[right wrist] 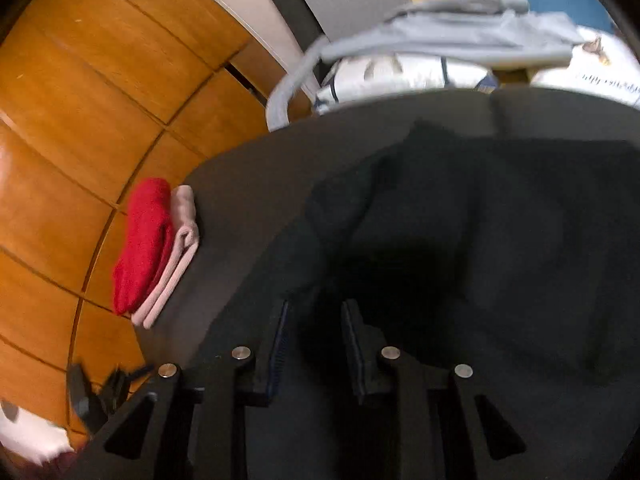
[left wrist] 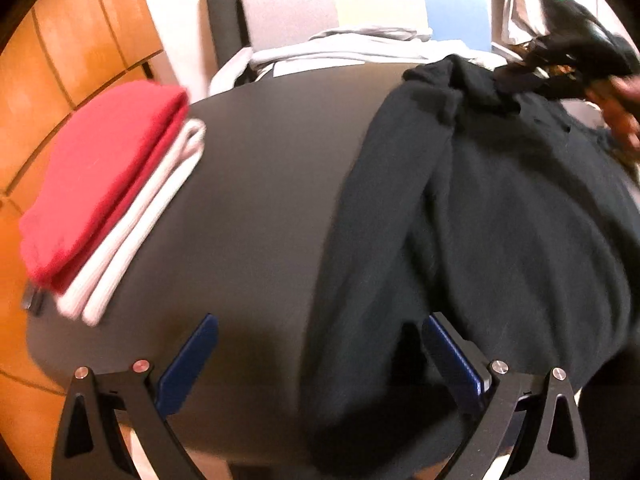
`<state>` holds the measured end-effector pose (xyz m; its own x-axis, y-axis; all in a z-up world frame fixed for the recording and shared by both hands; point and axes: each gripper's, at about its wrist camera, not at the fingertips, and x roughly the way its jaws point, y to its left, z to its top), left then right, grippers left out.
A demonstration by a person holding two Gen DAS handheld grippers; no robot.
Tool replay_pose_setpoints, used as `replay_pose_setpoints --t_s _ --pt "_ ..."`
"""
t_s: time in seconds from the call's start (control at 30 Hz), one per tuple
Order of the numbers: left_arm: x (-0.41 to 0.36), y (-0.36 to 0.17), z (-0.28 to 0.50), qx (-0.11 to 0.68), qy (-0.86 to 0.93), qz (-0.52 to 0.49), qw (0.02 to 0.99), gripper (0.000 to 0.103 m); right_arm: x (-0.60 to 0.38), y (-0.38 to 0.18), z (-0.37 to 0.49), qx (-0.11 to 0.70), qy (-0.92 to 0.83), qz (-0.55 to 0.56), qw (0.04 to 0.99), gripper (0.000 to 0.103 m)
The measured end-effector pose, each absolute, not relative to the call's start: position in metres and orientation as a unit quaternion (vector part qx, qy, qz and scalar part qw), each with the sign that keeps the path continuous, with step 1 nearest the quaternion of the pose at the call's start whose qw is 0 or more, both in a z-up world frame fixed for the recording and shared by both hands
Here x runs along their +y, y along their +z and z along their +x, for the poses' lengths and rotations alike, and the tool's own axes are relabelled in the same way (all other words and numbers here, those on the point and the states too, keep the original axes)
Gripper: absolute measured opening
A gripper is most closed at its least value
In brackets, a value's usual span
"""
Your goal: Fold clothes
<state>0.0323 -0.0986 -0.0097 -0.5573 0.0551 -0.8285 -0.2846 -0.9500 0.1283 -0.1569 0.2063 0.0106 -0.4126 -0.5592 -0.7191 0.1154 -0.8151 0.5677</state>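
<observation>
floor: orange wood boards, left | table: dark grey top | far side: black roll stood upright

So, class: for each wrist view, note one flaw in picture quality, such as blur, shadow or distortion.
Left wrist view: the right gripper at top right is smeared by motion blur, and the fisheye bows the floor lines. Right wrist view: soft all over, with the black garment lost in deep shadow.

Left tool gapes above a black garment; folded red cloth lies left.
</observation>
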Motion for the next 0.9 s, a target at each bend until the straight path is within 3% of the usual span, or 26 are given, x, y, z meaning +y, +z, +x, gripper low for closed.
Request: replay_pose_setpoints --t_s 0.3,0.33,0.37,0.43,0.47,0.5,0.53,0.63,0.9 --pt "-0.124 -0.026 0.042 0.027 0.875 -0.468 0.123 0.103 0.186 -0.020 -0.172 -0.286 -0.779 0.530 0.174 0.027" --pt "-0.125 -0.025 0.042 0.021 0.877 -0.464 0.126 0.098 0.186 -0.021 -0.171 -0.291 -0.778 0.530 0.173 0.027" --pt "-0.125 -0.024 0.042 0.021 0.879 -0.458 0.129 0.091 0.184 -0.021 -0.170 -0.291 -0.778 0.529 0.171 0.027" --pt "-0.124 -0.021 0.043 0.020 0.884 -0.448 0.134 0.041 0.184 -0.021 -0.169 -0.289 -0.781 0.528 0.163 0.027" --pt "-0.125 -0.020 0.042 0.015 0.882 -0.450 0.141 0.032 0.185 -0.021 -0.168 -0.289 -0.783 0.527 0.159 0.027" --pt "-0.126 -0.019 0.038 0.005 0.876 -0.458 0.154 0.011 0.186 -0.020 -0.168 -0.291 -0.786 0.523 0.155 0.027" --pt "-0.127 -0.017 0.035 -0.009 0.868 -0.467 0.166 0.005 0.189 -0.019 -0.167 -0.294 -0.789 0.518 0.150 0.027" --pt "-0.131 0.001 0.030 -0.033 0.867 -0.461 0.185 0.005 0.200 -0.013 -0.166 -0.308 -0.795 0.503 0.138 0.027" --pt "-0.163 0.095 0.018 -0.005 0.905 -0.386 0.177 0.005 0.193 -0.013 -0.189 -0.302 -0.784 0.527 0.126 0.027"
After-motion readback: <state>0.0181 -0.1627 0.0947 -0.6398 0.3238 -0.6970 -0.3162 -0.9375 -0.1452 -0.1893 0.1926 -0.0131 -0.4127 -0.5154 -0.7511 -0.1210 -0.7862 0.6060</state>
